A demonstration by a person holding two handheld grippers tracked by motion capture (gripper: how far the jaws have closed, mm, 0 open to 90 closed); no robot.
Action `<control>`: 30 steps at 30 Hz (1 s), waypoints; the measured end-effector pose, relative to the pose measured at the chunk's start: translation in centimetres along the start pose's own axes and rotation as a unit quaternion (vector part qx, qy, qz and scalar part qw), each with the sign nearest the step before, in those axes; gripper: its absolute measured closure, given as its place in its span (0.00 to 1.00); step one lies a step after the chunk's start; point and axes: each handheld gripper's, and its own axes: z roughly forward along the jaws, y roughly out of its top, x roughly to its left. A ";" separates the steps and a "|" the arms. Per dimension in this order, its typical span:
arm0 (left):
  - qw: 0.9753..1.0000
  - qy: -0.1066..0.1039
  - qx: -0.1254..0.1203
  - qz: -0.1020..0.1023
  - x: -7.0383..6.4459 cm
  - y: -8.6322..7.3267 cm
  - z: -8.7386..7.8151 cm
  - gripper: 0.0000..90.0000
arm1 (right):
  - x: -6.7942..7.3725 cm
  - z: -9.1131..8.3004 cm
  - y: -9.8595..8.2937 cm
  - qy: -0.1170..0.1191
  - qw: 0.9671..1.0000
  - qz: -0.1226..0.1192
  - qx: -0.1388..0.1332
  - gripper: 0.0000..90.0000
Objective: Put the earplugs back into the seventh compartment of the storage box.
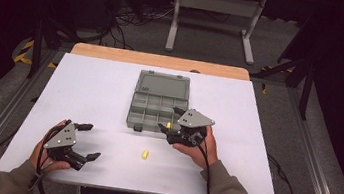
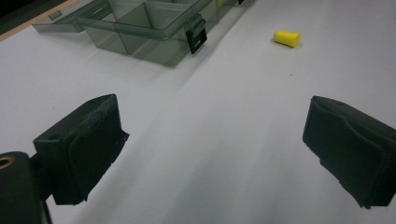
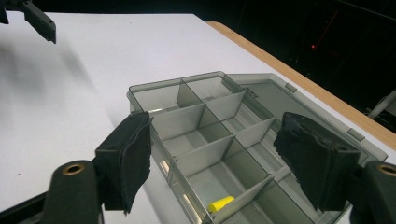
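A grey clear organizer box [image 1: 131, 112] lies open mid-table, its lid [image 1: 164, 84] flat behind it. One yellow plug [image 1: 168, 125] sits in a front compartment and shows in the right gripper view as the plug [image 3: 221, 204] against a divider of the box [image 3: 154, 85]. A second yellow plug [image 1: 144, 154] lies loose on the white table in front of the box. My right gripper [image 1: 170, 119] hovers open over the box's front right corner, jaws [image 3: 219, 158] wide apart and empty. My left gripper [image 1: 89, 141] rests open at front left, pointing at the loose plug [image 2: 286, 38].
The white tabletop [image 1: 85, 90] has a wooden strip [image 1: 159, 60] along its far edge. The box's front latch [image 2: 195, 36] faces the person. Beyond the table stand a dark floor, cables and a white frame [image 1: 216, 12]. My left gripper's fingertip [image 3: 39, 21] shows far off.
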 end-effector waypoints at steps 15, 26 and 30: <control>1.000 0.000 0.000 0.002 0.0 0.0 -0.1 0.06 | 1.8 -0.8 0.6 0.016 1.000 -0.009 -0.005 0.24; 1.000 0.000 -0.001 0.000 0.0 0.0 -0.1 0.06 | 3.8 -0.7 0.2 0.052 0.998 -0.017 0.010 0.23; 1.000 0.001 0.000 0.000 0.0 0.0 -0.1 0.06 | 4.4 -0.5 0.0 0.068 0.997 -0.016 0.018 0.23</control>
